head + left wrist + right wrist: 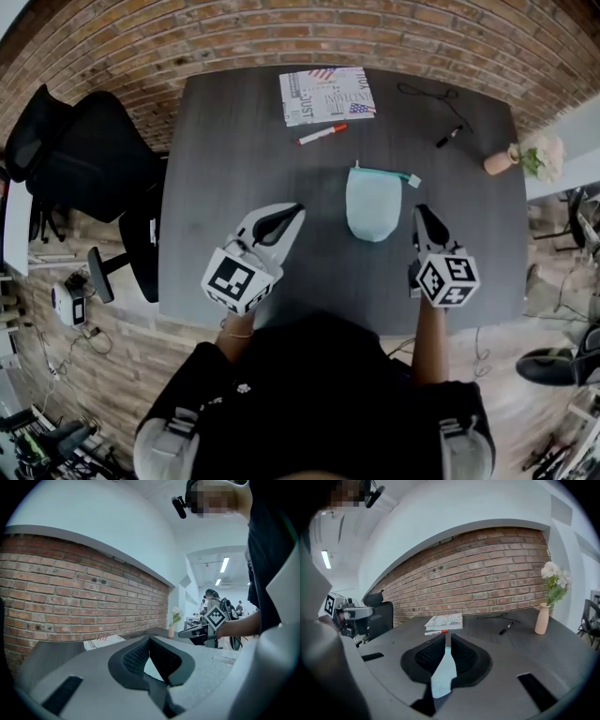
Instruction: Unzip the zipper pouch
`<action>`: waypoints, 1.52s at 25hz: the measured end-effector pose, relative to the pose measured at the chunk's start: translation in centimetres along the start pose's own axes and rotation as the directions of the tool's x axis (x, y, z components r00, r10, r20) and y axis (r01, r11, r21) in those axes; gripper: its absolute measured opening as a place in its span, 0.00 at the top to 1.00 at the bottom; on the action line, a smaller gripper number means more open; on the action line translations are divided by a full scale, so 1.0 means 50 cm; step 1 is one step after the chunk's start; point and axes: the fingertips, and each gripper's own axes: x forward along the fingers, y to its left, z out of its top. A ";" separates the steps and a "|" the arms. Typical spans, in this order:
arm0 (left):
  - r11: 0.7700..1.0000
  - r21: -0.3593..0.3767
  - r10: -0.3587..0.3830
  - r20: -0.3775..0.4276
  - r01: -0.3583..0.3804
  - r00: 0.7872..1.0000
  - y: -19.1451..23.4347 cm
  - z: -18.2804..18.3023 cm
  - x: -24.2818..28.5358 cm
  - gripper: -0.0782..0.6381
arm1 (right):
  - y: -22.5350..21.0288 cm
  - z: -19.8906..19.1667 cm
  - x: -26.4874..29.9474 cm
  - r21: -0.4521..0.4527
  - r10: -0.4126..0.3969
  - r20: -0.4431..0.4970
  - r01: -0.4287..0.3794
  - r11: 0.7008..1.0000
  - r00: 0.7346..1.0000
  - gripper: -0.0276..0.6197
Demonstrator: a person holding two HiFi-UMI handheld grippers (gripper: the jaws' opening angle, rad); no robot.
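A pale blue zipper pouch (pixel 373 202) lies flat on the dark grey table (pixel 234 169), its teal zipper along the far edge and a tab at the right end (pixel 413 179). My left gripper (pixel 296 210) hovers to the pouch's left, apart from it, with its tips together and nothing in them (pixel 150 638). On the pouch's right, my right gripper (pixel 421 212) stands with a narrow slit between its tips (pixel 447 637) and nothing between them. A strip of pale blue pouch (pixel 443 672) shows low down through the jaw opening.
At the table's far side lie a printed booklet (pixel 326 94), a red marker (pixel 322 134), a black pen (pixel 448 137) and a thin cable (pixel 431 94). A vase of flowers (pixel 502 159) stands at the right edge. A black office chair (pixel 84 155) is left of the table.
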 end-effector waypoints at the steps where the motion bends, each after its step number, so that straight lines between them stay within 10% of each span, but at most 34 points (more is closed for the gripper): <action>1: 1.000 -0.007 0.002 -0.004 -0.002 1.000 0.007 -0.005 0.003 0.88 | -0.004 -0.007 0.016 -0.002 0.000 -0.017 0.000 1.000 1.000 0.89; 27: 0.995 -0.087 0.045 -0.029 -0.048 0.999 0.099 -0.079 0.009 0.88 | -0.105 -0.236 0.258 -0.063 -0.060 -0.422 0.037 0.997 0.905 0.71; 38: 0.995 -0.088 0.052 -0.022 -0.054 0.998 0.095 -0.080 -0.002 0.88 | -0.093 -0.253 0.270 -0.109 -0.074 -0.456 0.026 0.994 0.887 0.84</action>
